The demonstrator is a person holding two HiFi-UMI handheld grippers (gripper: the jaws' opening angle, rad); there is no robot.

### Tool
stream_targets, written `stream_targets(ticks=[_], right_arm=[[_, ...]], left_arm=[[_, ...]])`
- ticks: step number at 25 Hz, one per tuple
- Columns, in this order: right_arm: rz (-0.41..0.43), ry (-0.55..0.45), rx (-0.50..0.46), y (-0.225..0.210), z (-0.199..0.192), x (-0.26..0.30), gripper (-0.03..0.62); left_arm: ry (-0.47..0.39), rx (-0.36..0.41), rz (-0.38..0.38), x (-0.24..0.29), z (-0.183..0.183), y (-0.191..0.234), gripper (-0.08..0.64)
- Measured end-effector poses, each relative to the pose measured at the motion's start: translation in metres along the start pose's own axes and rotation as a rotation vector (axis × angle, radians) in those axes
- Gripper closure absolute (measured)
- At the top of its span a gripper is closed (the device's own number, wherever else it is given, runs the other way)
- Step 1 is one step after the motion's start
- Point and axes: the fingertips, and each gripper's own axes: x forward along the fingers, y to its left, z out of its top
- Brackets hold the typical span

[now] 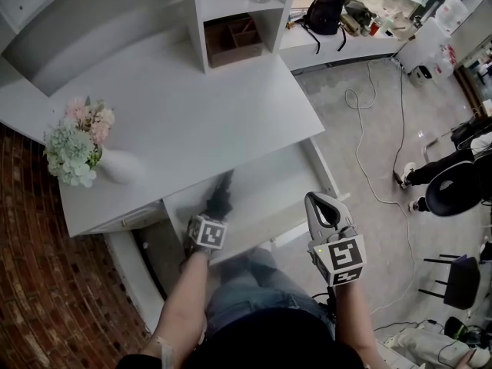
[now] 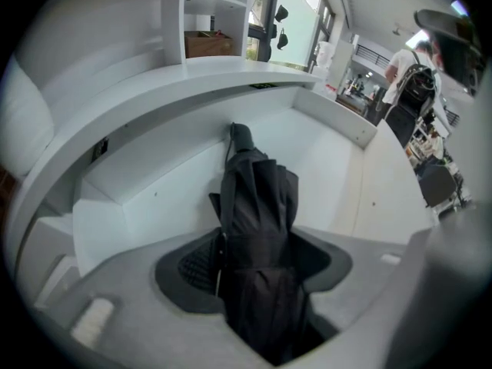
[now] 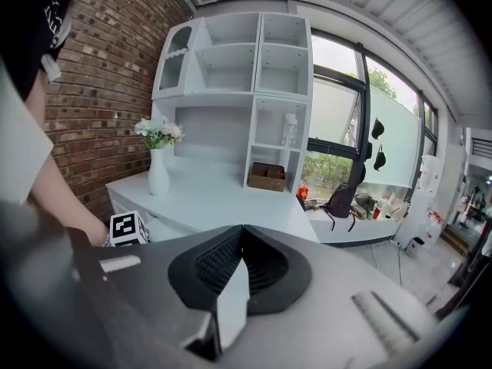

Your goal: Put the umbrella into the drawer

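Black folded umbrella (image 2: pixel 257 198) is clamped in the left hand-held gripper (image 2: pixel 257 266), tip down inside the open drawer (image 2: pixel 330 175), ready for laying; the right hand-held gripper (image 3: pixel 242 235) is closed, empty.

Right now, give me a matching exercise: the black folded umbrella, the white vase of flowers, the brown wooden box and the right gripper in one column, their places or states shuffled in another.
1. black folded umbrella
2. white vase of flowers
3. brown wooden box
4. right gripper

A. on the white desk top
B. jaws together, nothing held
C. clamped in the left gripper, at the open drawer
D. in a shelf compartment

Pairs: 1-C, 2-A, 3-D, 4-B
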Motion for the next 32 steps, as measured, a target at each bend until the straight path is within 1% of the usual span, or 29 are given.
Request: stream_targets(ticks=[3,5,8,11,15,17,21,24,26,30,32], right_arm=[[0.003,0.008,-0.01,0.001,-0.001,-0.001,0.589],[0.003,0.009,-0.012,0.001,-0.002,-0.002,0.589],[0.001,0.011,-0.012,0.0,-0.002,-0.004,0.589],[0.002,0.013,-0.012,-0.001,-0.003,-0.006,0.589],[0.017,0.007,-0.018,0.003,-0.002,-0.003,0.589],[0.024,-0.001,-0.021,0.004,0.001,-0.003,0.589],[0.035,-0.025,-0.029,0.005,0.01,-0.001,0.589],[0.042,-0.041,-0.035,0.004,0.017,-0.002,0.589],[0.046,-0.058,-0.035,0.003,0.024,-0.002,0.589],[0.056,-0.102,-0.04,0.004,0.04,0.0,0.589],[0.065,-0.121,-0.05,0.005,0.048,0.0,0.589]], left_arm=[[0.019,0.011,-0.012,0.007,-0.002,-0.004,0.308],[0.022,0.015,0.002,0.01,-0.001,-0.002,0.307],[0.081,-0.002,0.005,0.014,-0.014,-0.002,0.305],[0.085,0.002,-0.011,0.019,-0.016,-0.006,0.302],[0.106,-0.007,0.025,0.01,-0.018,-0.001,0.288],[0.092,-0.002,0.039,0.003,-0.013,0.0,0.273],[0.065,0.015,0.049,-0.004,-0.007,0.003,0.267],[0.046,0.018,0.034,-0.013,-0.002,0.002,0.267],[0.029,0.024,0.042,-0.021,0.003,0.004,0.265],[-0.032,0.032,0.082,-0.038,0.017,0.013,0.265],[-0.105,0.032,0.112,-0.05,0.033,0.019,0.267]])
